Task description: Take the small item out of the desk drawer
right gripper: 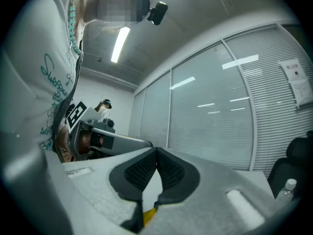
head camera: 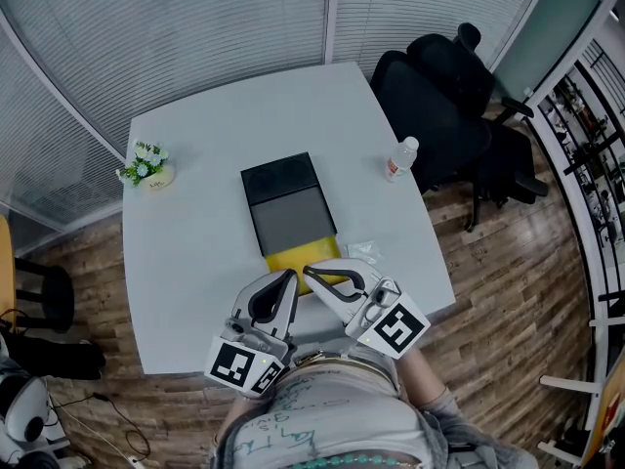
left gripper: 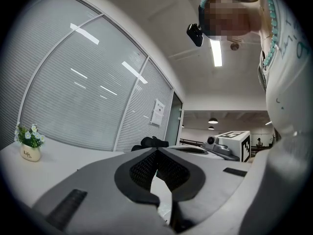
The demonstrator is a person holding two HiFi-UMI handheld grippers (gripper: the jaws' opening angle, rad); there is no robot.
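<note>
Closest to the person, at the table's (head camera: 195,252) near edge, the left tool (head camera: 289,279) and the right tool (head camera: 314,275) lie level with their tips almost meeting. Each has its jaws pressed together, with nothing caught between the ribbed pads. My guess is that they are parked like this so both points sit right at the mouth of the drawer box (head camera: 283,179), where either could work. Just under those tips a yellow part (head camera: 283,259) sticks out from the near end of the box. A sliver of the same yellow shows below the right tool's closed jaws in the right gripper view. It may be the drawer pulled toward the person, though I cannot be sure. The small item itself I cannot pick out. It may lie in that yellow part, or it may be the pale crinkled scrap (head camera: 361,252) on the table just right of the box, so the scene suits either a reach still to come or one already over. Farther off, a flower pot (head camera: 148,167) and a bottle (head camera: 399,159) stand well apart from the box, leaving the middle free. A black chair (head camera: 439,96) stands beyond the far right corner.
</note>
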